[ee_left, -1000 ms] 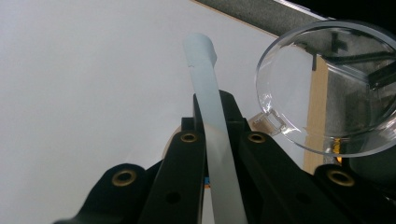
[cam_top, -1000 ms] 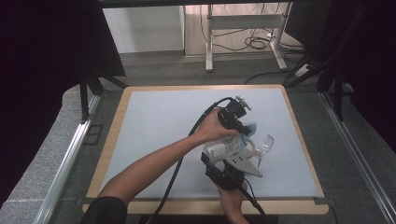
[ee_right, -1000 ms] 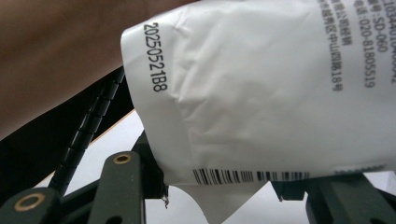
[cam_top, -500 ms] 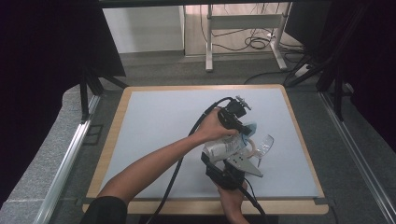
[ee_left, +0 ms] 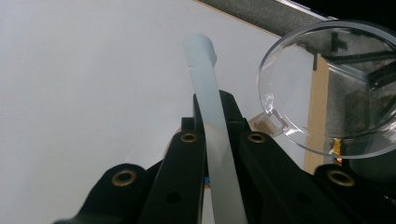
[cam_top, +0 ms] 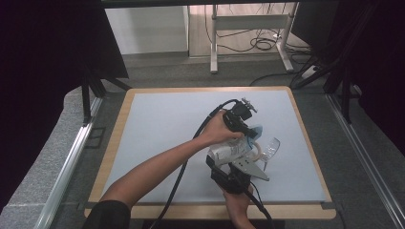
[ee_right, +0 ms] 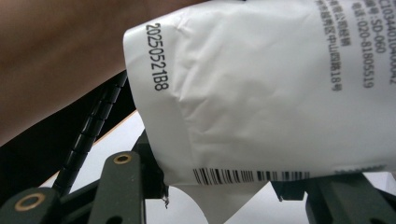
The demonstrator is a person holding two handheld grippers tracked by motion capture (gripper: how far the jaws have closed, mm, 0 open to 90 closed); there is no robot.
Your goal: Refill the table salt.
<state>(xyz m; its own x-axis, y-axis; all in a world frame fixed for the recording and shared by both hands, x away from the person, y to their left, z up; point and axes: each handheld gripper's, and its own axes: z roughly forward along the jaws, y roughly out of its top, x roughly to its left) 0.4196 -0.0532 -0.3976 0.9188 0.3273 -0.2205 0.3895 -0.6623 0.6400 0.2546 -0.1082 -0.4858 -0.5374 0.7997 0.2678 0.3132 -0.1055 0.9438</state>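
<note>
A: Where's the tube (ee_left: 205,93)?
B: Clamped in the left tongs (ee_left: 218,126), above the desk (cam_top: 157,129), beside the clear mask (ee_left: 327,88). Right tongs (ee_right: 215,186) grip the white packet (ee_right: 261,93), likely steadying it for unpacking.

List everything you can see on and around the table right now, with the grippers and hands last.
table: 1, pale blue-grey top with a wooden rim, centre of the high view
packet: 1, white with black print and a barcode, between the right gripper's jaws
tube: 1, translucent white, pinched between the left gripper's jaws
mask: 1, clear plastic, on the table right of the tube
stand: 1, white metal legs, on the floor beyond the table
cables: several, black, on the floor by the stand
left gripper: 1, black, shut on the tube
right gripper: 1, black, shut on the packet
hands: 2, one on each gripper
</note>
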